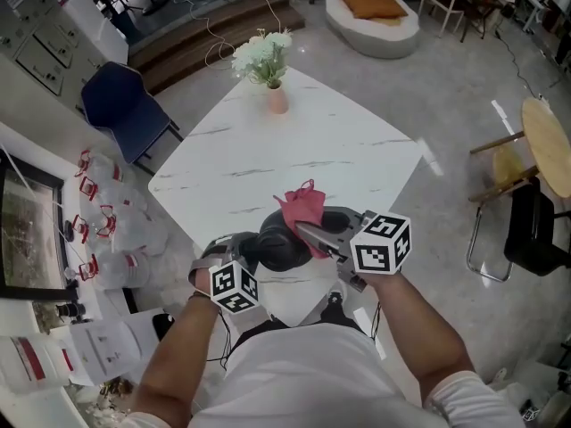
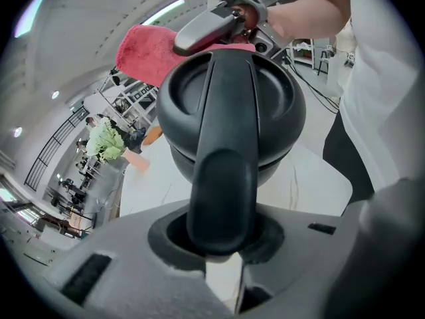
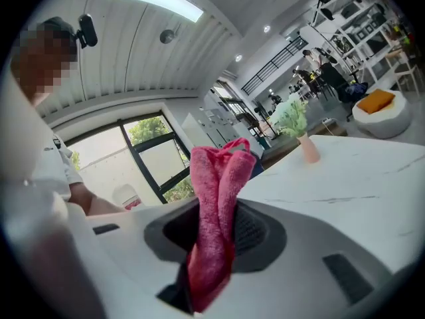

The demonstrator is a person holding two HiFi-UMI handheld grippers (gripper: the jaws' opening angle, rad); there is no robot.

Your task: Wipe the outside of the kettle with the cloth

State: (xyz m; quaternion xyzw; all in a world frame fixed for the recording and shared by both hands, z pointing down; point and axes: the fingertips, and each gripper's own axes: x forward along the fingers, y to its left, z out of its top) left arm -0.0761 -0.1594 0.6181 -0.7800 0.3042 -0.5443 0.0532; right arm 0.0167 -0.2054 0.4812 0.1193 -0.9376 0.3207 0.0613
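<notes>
Left gripper (image 2: 222, 244) nearest: jaws clamped on the handle of the black kettle (image 1: 284, 243), handle running straight along them. Kettle is over the near corner of the white marble table (image 1: 312, 150). Right gripper (image 3: 212, 244) pinches the red cloth (image 3: 216, 198), just above and beyond the lid, so the wipe likely comes downward. Open-plan room, flower vase (image 1: 277, 98) at the far edge.

the white, grey-veined worktop (image 1: 294, 159) carries a pink vase (image 1: 277, 99) of white flowers (image 1: 263, 56), upright near its far corner.
</notes>
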